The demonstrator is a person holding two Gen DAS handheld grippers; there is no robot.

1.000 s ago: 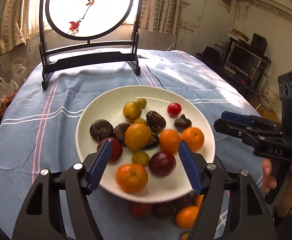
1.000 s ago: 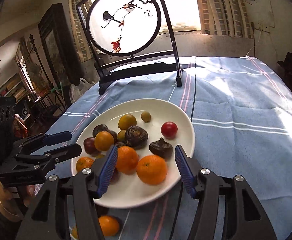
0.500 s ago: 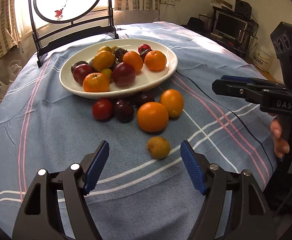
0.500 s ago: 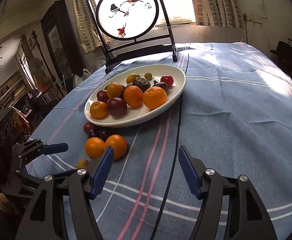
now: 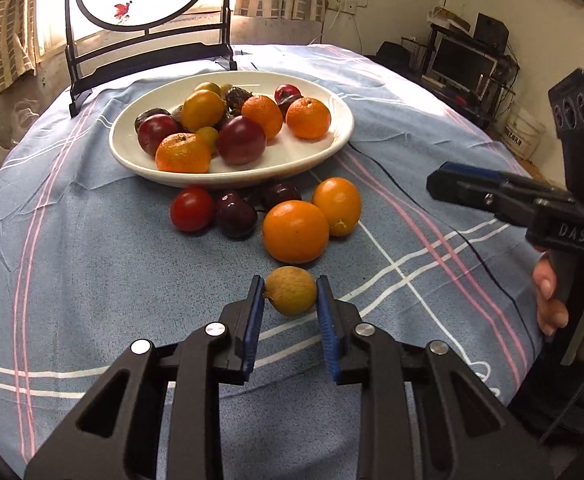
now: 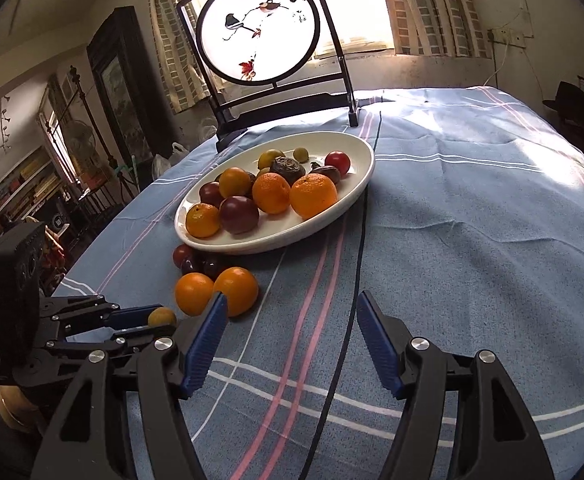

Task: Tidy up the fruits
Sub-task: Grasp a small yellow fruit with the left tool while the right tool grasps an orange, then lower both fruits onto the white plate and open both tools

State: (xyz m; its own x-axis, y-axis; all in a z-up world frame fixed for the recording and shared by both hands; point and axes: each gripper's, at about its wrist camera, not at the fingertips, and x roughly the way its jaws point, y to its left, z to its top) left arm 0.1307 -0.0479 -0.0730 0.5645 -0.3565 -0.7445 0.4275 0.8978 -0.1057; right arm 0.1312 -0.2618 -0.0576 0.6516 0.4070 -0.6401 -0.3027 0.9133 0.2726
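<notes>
- Left tongs (image 5: 290, 299) have just closed in from a wide spread and now pinch the small tan fruit (image 5: 290, 296), which sits on the blue-clothed counter (image 5: 91, 260), apart from and nearer the camera than the loose oranges (image 5: 296, 231).
- Half a second ago that fruit lay free between spread pads; the grip suggests it is the next piece to be lifted, likely toward the white plate (image 5: 332, 148) where most fruit is piled.
- Right tongs (image 6: 292, 338) stand half spread over bare cloth, pinching nothing; they have barely changed.
- Whether the tan fruit has left the cloth is hard to tell.
- Dark fruits (image 5: 235, 216) under the plate's near rim are partly hidden, so their count and kind are unclear.
- Only part of a hand (image 5: 552, 300) shows at the right edge.
</notes>
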